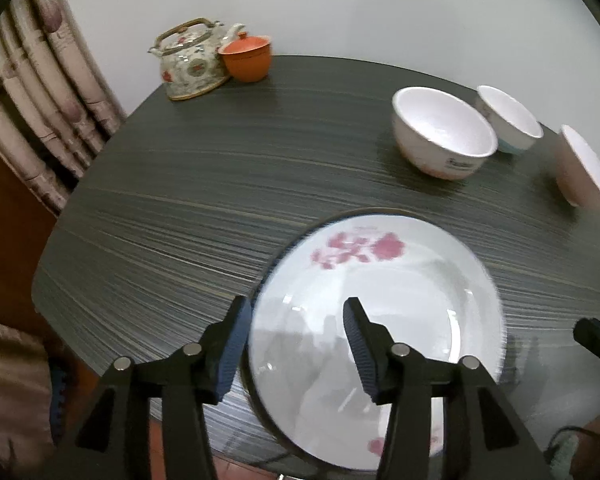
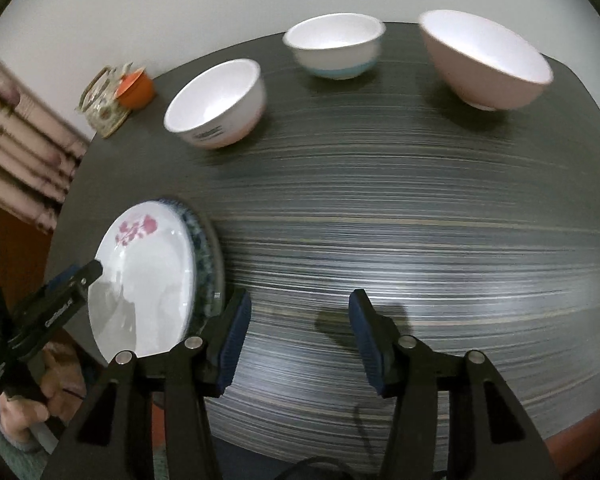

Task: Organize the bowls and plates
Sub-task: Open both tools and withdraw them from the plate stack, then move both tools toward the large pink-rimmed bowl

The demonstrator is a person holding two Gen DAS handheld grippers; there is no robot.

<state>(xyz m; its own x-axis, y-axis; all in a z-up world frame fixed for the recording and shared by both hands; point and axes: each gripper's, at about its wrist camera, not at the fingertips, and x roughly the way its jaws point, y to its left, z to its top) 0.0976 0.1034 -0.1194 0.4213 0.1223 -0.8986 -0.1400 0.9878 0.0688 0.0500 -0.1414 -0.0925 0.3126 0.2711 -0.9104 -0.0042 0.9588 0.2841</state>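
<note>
White, pink-flowered plate (image 1: 380,300) is lying on the dark worktop (image 1: 200,208) under the left gripper (image 1: 296,344), whose jaws are standing apart astride its near-left rim, not touching. Right gripper (image 2: 300,340) is hovering apart over bare worktop, plate just left, three bowls (image 2: 216,104) beyond.

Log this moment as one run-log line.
plates: flowered plate stacked on patterned plate | bowls: three, apart, unstacked | left gripper: open over plate | right gripper: open, empty

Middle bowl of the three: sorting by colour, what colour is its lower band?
Light blue under white on the middle bowl, clearest in the right wrist view.
</note>
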